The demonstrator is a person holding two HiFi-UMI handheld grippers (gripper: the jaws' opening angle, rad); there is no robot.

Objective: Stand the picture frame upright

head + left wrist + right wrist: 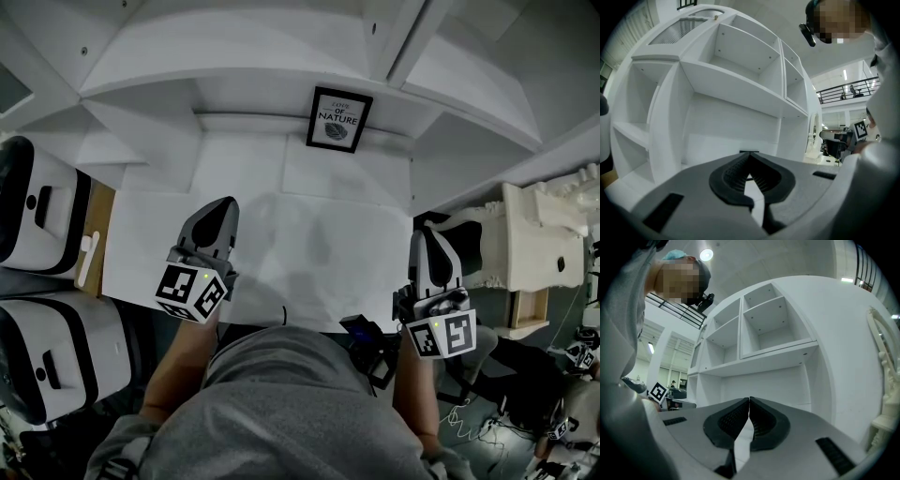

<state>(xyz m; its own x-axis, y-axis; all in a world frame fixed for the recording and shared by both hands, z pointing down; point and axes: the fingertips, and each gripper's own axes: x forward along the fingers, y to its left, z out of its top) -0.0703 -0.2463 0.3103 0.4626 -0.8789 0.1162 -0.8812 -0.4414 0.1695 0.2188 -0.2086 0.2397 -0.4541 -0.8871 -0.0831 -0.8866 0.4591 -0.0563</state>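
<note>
The black picture frame [338, 119], with a white print inside, stands upright against the back wall of the white shelf bay [281, 234]. In the left gripper view only a dark sliver of the picture frame [749, 152] shows over the jaw tips. My left gripper [223, 208] hovers over the front left of the shelf surface, well short of the frame, shut and empty. My right gripper [424, 234] is at the bay's front right edge, also shut with nothing in it. In their own views the left gripper [750, 153] and right gripper [749, 399] show their jaws meeting at the tips.
The white shelving unit [736, 89] has upper compartments and side walls around the bay. Two white and black cases [42, 216] [56, 352] stand at the left. An ornate cream piece of furniture [539, 253] is at the right. Cables lie on the floor [469, 422].
</note>
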